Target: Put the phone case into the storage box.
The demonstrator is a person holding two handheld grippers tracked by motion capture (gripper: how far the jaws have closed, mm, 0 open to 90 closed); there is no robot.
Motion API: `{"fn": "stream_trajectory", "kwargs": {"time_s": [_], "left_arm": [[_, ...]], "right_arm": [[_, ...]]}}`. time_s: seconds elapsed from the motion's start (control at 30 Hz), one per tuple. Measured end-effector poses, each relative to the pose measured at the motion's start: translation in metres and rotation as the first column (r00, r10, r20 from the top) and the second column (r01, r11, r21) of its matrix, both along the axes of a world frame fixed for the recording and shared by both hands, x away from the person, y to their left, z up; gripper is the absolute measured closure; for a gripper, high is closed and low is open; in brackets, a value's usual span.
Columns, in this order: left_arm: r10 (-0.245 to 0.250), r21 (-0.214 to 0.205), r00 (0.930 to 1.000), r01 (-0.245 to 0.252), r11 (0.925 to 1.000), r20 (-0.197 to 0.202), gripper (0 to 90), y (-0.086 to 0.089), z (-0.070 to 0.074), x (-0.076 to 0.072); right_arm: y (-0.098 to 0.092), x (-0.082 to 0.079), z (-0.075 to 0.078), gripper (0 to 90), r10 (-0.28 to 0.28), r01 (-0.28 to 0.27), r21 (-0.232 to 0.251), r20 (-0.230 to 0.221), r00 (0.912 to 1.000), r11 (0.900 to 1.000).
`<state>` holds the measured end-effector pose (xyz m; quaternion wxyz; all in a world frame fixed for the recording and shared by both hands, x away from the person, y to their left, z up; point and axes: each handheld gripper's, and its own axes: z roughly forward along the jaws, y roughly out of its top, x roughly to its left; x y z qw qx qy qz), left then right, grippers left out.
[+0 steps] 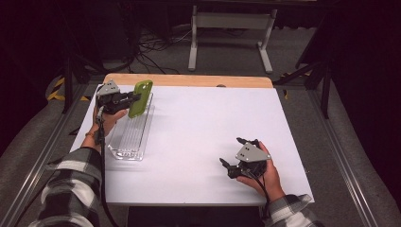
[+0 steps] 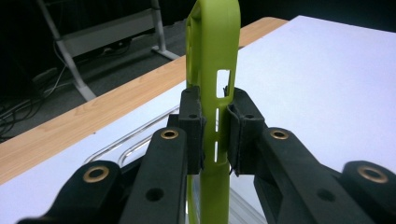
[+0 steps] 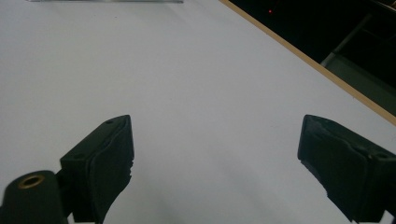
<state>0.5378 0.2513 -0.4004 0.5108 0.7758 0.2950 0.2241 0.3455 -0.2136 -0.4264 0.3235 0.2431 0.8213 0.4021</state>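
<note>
Green case (image 1: 140,98) is pinched upright by left gripper (image 1: 124,100) fingers above clear tray (image 1: 130,136) at table (image 1: 198,123) left edge; right gripper (image 1: 235,153) fingers are spread near front-right corner.

A white worktop (image 1: 203,137) with a wooden far edge; beyond it a grey metal frame (image 1: 231,28) and cables (image 1: 151,52) on the floor.

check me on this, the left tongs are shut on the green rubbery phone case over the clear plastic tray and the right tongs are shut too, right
Not quite. The right tongs are open, not shut: the right gripper view shows their jaws wide apart with bare white table between them. The rest holds: the left tongs are shut on the green rubbery phone case, held over the clear plastic tray.
</note>
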Motion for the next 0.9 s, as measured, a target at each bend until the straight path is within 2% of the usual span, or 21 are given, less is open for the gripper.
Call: {"fn": "stream_trajectory", "kwargs": {"time_s": [0.07, 0.1, 0.13, 0.37, 0.63, 0.67, 0.8, 0.83, 0.9], "left_arm": [[-0.004, 0.005, 0.9999, 0.004, 1.0000, -0.010, 78.4, 0.001, -0.001, 0.002], [-0.014, 0.000, 0.9995, 0.014, 0.9999, -0.027, 78.4, 0.001, -0.004, 0.003], [-0.016, -0.016, 0.9995, 0.015, 0.9998, -0.028, 78.3, 0.002, -0.004, 0.004], [-0.025, -0.040, 0.9983, 0.022, 0.9989, -0.054, 78.3, 0.008, -0.006, 0.002], [-0.004, -0.005, 0.9975, 0.004, 1.0000, -0.070, 78.2, 0.022, -0.006, -0.004], [-0.001, 0.013, 0.9976, 0.002, 0.9999, -0.069, 78.2, 0.023, -0.005, -0.005], [0.016, 0.027, 0.9979, -0.014, 0.9995, -0.063, 78.2, 0.023, -0.004, -0.004], [0.012, 0.010, 0.9976, -0.012, 0.9999, -0.068, 78.4, 0.022, -0.004, -0.003], [0.020, -0.006, 0.9983, -0.020, 0.9998, -0.054, 78.6, 0.019, -0.005, -0.001]], "right_arm": [[0.000, 0.001, -0.001, 11.8, 0.000, 0.000, -0.002, -0.007, 1.0000, 1.0000], [0.000, 0.001, -0.001, 11.8, 0.000, 0.000, -0.002, -0.007, 1.0000, 1.0000], [0.000, 0.001, -0.001, 11.7, 0.001, -0.001, -0.005, -0.007, 1.0000, 1.0000], [0.000, -0.001, -0.001, 11.8, -0.002, 0.002, -0.021, -0.002, 1.0000, 0.9998], [0.000, -0.003, -0.001, 11.7, 0.012, -0.012, -0.040, -0.005, 0.9999, 0.9991], [0.001, -0.003, -0.001, 11.7, 0.020, -0.021, -0.055, -0.008, 0.9998, 0.9983], [0.006, -0.005, -0.004, 11.8, 0.041, -0.043, -0.095, -0.017, 0.9990, 0.9945], [0.007, -0.005, -0.004, 11.8, 0.046, -0.048, -0.110, -0.020, 0.9988, 0.9927], [0.008, -0.006, -0.005, 11.7, 0.052, -0.054, -0.118, -0.021, 0.9984, 0.9915]]}}
